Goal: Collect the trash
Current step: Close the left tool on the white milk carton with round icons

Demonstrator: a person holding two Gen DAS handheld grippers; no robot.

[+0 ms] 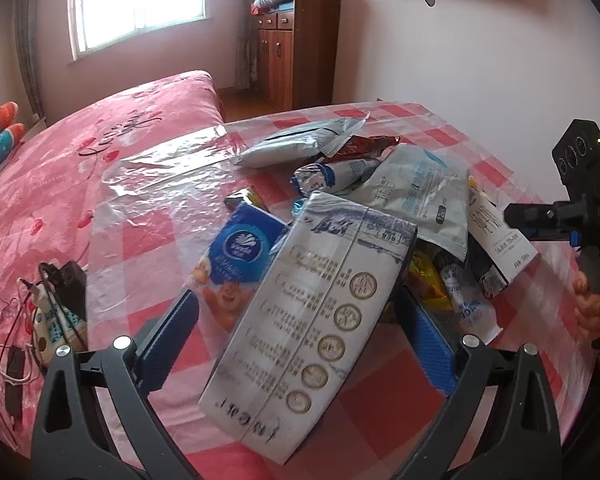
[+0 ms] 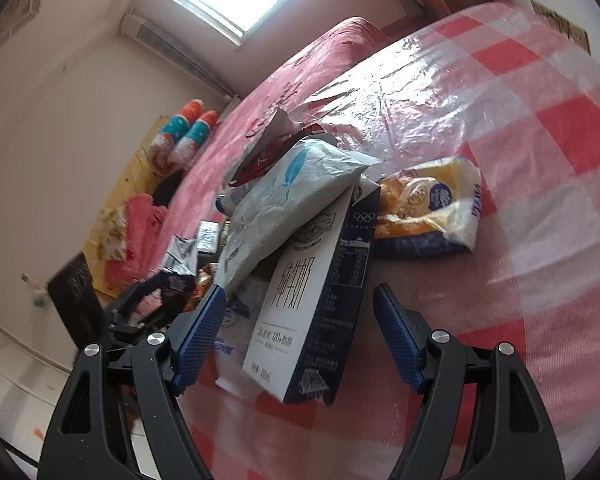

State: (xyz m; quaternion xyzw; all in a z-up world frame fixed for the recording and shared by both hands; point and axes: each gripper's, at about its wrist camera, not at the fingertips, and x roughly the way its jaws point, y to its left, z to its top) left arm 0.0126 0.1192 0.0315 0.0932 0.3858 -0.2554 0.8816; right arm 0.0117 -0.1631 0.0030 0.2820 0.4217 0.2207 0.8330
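A pile of trash lies on the red-and-white checked table [image 1: 380,412]. In the left wrist view a grey milk carton [image 1: 308,320] lies between the fingers of my open left gripper [image 1: 300,308]; neither pad clearly presses on it. A blue tissue pack [image 1: 236,256], white wrappers [image 1: 416,192] and a silver pouch [image 1: 296,142] lie around it. In the right wrist view my right gripper [image 2: 300,300] is open around a white and navy milk carton [image 2: 312,304], which also shows in the left wrist view [image 1: 496,240]. A white wrapper [image 2: 296,196] leans on its top.
A yellow bread bag [image 2: 428,208] lies right of the carton. A pink bed [image 1: 80,168] borders the table's left side, with cables and a charger [image 1: 60,292] at its edge. A wooden cabinet [image 1: 296,48] stands at the back wall.
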